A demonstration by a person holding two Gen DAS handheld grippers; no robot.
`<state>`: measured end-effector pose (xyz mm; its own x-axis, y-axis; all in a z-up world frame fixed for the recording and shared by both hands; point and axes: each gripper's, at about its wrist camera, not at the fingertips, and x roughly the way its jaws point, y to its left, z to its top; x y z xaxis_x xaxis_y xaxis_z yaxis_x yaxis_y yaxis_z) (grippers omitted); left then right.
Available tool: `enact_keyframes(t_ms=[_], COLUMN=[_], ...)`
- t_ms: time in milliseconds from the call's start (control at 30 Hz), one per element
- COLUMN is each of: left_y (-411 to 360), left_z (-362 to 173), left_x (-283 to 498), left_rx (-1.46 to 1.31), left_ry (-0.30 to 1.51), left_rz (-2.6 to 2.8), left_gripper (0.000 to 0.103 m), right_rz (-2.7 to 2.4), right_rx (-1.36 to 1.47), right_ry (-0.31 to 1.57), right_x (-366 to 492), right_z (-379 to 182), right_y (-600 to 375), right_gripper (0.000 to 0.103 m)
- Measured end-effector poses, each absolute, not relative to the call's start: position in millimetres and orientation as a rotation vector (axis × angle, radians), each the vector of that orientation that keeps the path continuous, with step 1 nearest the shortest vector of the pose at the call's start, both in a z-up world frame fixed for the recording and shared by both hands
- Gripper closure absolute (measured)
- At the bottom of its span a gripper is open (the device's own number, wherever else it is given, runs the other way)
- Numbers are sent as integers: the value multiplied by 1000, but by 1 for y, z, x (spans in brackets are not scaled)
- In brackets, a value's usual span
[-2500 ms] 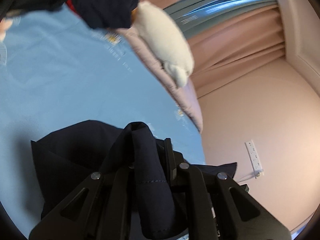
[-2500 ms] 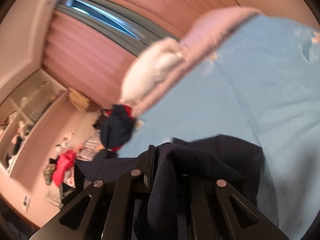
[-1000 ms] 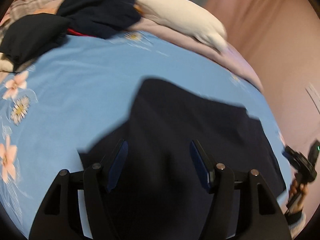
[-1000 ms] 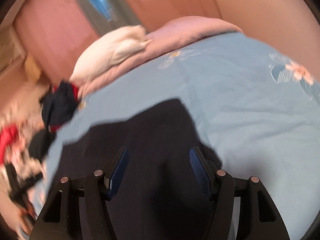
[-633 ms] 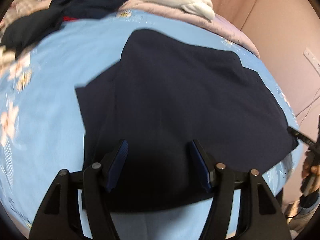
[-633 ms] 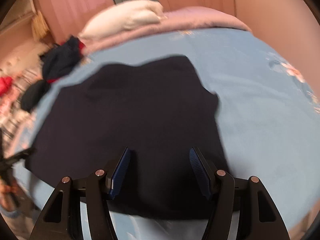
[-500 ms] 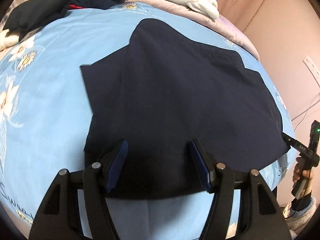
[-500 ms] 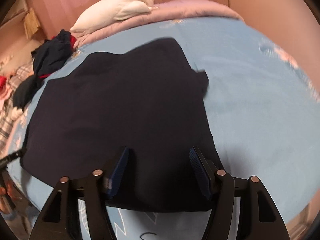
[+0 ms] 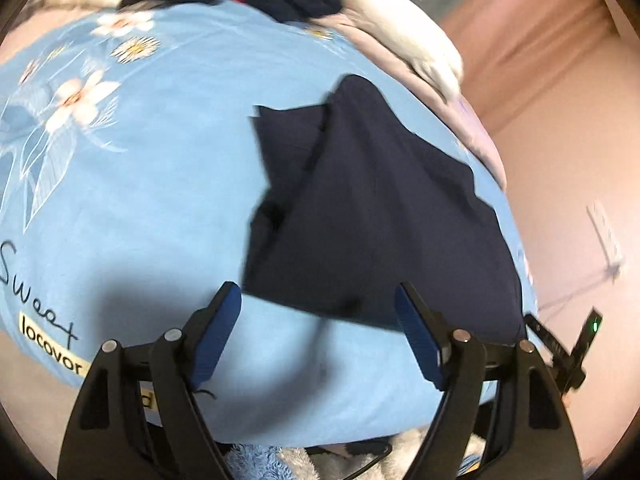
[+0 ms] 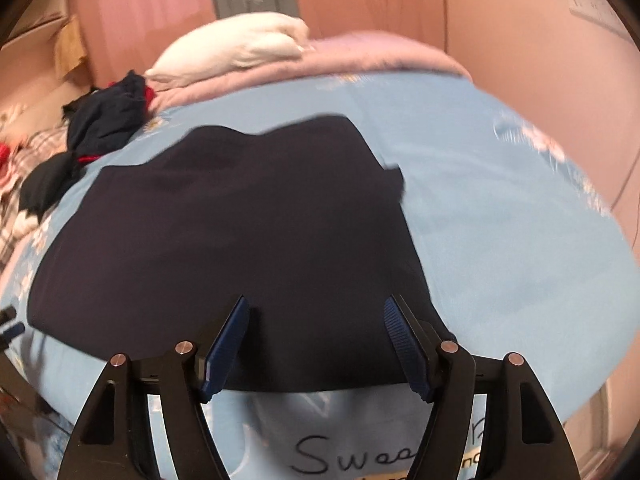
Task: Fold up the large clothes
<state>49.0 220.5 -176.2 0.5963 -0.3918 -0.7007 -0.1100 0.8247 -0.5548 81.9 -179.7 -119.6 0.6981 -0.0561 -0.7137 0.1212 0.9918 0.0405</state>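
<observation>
Both sets of fingers opening, empty: left gripper [image 9: 318,330], right gripper [image 10: 316,338]. Dark navy cloth garment [image 10: 240,220] flat on light blue floral bedsheet [image 9: 140,160], hem just ahead of fingers. Risk: bunched flap beyond left fingers skews fold; pinch may catch sheet.

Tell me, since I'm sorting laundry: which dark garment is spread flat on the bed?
The navy garment lying nearest both claws; the other dark clothes sit crumpled in a heap by the white pillow.

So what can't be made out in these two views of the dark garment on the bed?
- Left wrist view: the navy cloth garment is motion-blurred, so its type is unreadable.
- Right wrist view: its near hem runs behind the right hand-held gripper.
- Right wrist view: the printed lettering on the light blue bedsheet is cut off by the gripper and the picture's edge.
</observation>
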Motion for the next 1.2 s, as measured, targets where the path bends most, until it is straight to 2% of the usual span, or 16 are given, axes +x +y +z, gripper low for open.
enact_keyframes(t_ms=[200,400,467,533,833,967,1000,1067,1133,1167,1200], left_y=[242,244,241,238,233,215,210,205,206,207,208], left_z=[-187,-201,-201,-203,-213,-205,-202,-199,-196,-196,-195], left_x=[77,118,134,148,189,189,187,180,172,169,167], left_rx=[-830,-935,-924,-913,-935,-848,-822,-787,-772,-768,-766], left_ry=[903,944,964,985,998,1020,1017,1014,1002,997,993], left_rz=[-248,-323,-347,-362,-472,-508,-513,-512,-505,-502,-494], left_gripper=[21,21,20,15,15,15,15,24,39,44,54], right_rz=[43,79,78,85,111,141,149,184,204,210,208], right_rx=[133,153,153,163,168,170,170,171,154,138,128], right_ry=[792,830,829,829,859,875,875,871,866,864,861], right_x=[90,103,106,105,115,136,141,156,171,182,190], right_z=[-113,-122,-121,-120,-124,-127,-127,-126,-125,-125,-125], right_y=[-159,-148,-146,-144,-129,-115,-112,-102,-92,-85,-81], right_gripper=[33,33,33,33,33,33,33,33,33,33,34])
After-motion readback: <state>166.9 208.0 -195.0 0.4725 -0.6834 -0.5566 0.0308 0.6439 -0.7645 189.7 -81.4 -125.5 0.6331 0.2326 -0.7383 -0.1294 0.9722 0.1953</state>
